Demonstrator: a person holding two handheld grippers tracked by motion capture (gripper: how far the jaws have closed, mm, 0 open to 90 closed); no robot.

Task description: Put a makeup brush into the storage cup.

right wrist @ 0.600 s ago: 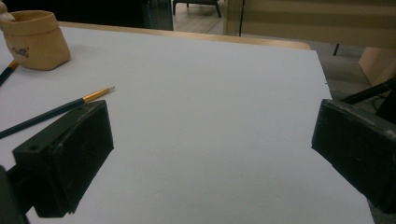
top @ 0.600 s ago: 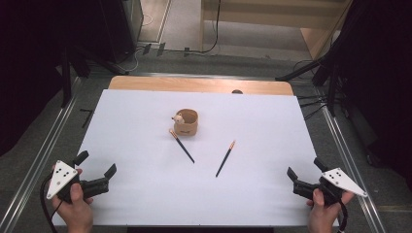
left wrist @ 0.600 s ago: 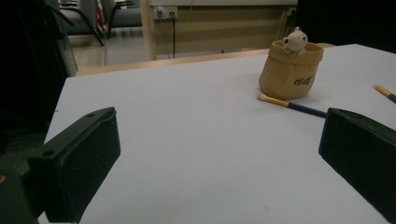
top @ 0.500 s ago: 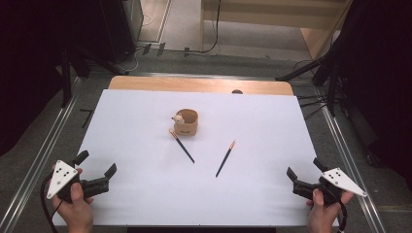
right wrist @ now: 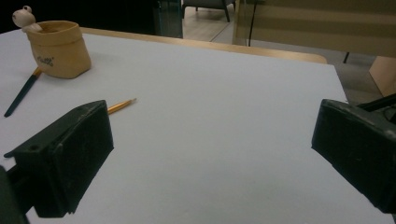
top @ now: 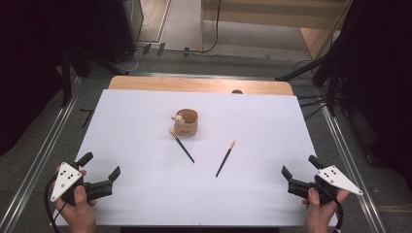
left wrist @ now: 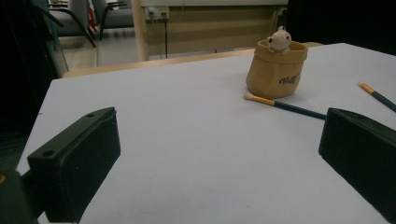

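A small tan pouch (top: pixel 186 122) with a little bear figure on its rim stands mid-table; the left gripper view shows the pouch (left wrist: pixel 275 70) too. Two dark brushes with orange ends lie flat on the white sheet. One brush (top: pixel 181 145) has its tip right by the pouch, and the other brush (top: pixel 225 158) lies to the right, apart. My left gripper (top: pixel 100 165) rests near the front left corner, open and empty. My right gripper (top: pixel 300 165) rests near the front right corner, open and empty. Both point toward the middle of the table.
The white sheet (top: pixel 145 204) covers the table, with a strip of wooden tabletop (top: pixel 199 85) bare at the far edge. Metal rails (top: pixel 43 150) run along both sides. Dark stands and cables sit on the floor beyond.
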